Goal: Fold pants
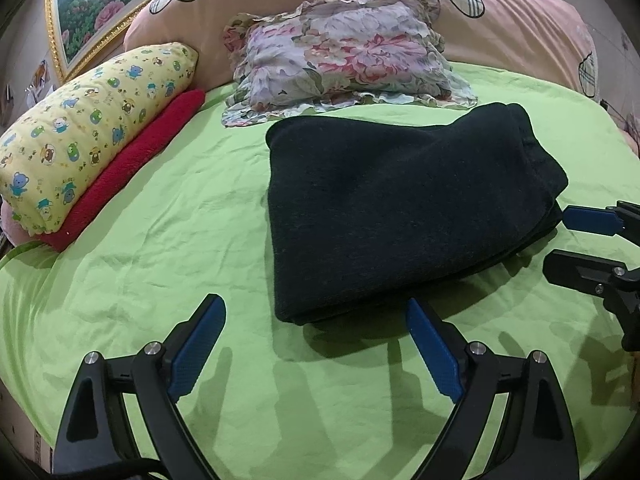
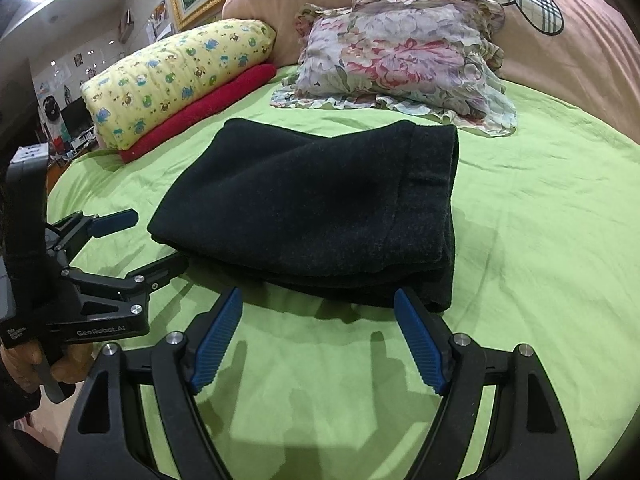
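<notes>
The dark pants (image 1: 404,204) lie folded into a thick rectangle on the green bed sheet (image 1: 160,240); they also show in the right wrist view (image 2: 320,212). My left gripper (image 1: 316,308) is open and empty, just short of the pants' near edge. It shows in the right wrist view (image 2: 160,238) at the pants' left corner. My right gripper (image 2: 318,300) is open and empty, close to the pants' near edge. It shows at the right of the left wrist view (image 1: 556,240), beside the pants' right edge.
A floral pillow (image 1: 344,56) lies behind the pants. A yellow patterned bolster (image 1: 88,120) rests on a red folded cloth (image 1: 132,172) at the left. A pink duvet (image 1: 500,20) rises at the back. A gold-framed picture (image 1: 88,8) hangs on the wall.
</notes>
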Action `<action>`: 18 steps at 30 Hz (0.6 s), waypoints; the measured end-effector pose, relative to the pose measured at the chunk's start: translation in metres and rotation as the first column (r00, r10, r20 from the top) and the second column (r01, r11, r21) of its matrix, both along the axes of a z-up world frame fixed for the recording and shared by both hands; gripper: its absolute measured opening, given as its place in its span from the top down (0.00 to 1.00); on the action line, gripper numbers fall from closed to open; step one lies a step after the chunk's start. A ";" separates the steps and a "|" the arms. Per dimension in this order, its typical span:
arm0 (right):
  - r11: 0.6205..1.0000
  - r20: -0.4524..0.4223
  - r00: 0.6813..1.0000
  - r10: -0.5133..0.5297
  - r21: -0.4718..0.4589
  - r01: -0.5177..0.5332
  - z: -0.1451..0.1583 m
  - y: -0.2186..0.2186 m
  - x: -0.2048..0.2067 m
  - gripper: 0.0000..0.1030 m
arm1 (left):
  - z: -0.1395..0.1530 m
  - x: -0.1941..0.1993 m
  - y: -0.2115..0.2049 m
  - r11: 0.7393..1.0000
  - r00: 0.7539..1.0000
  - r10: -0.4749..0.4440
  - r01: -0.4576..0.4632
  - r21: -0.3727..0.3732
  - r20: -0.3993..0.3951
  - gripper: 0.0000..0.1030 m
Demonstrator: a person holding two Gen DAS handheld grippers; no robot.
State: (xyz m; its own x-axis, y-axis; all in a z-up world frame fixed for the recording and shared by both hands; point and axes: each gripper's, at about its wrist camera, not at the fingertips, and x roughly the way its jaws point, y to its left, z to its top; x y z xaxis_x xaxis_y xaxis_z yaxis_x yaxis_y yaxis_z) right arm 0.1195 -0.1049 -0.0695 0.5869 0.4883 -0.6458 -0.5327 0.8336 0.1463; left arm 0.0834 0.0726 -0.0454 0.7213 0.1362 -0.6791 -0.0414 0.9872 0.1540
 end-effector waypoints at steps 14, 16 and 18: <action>1.000 -0.014 1.000 -0.014 -0.002 0.014 -0.002 0.002 0.010 0.23 | 0.000 0.010 0.004 0.999 1.000 -0.002 0.001 -0.033 -0.013 0.11; 1.000 -0.016 1.000 -0.017 0.001 0.017 -0.002 0.000 0.011 0.23 | 0.000 0.011 0.004 0.999 1.000 -0.002 0.002 -0.037 -0.014 0.11; 1.000 -0.019 1.000 -0.017 0.002 0.017 -0.002 0.000 0.012 0.23 | 0.000 0.012 0.004 0.999 1.000 -0.002 0.001 -0.036 -0.017 0.11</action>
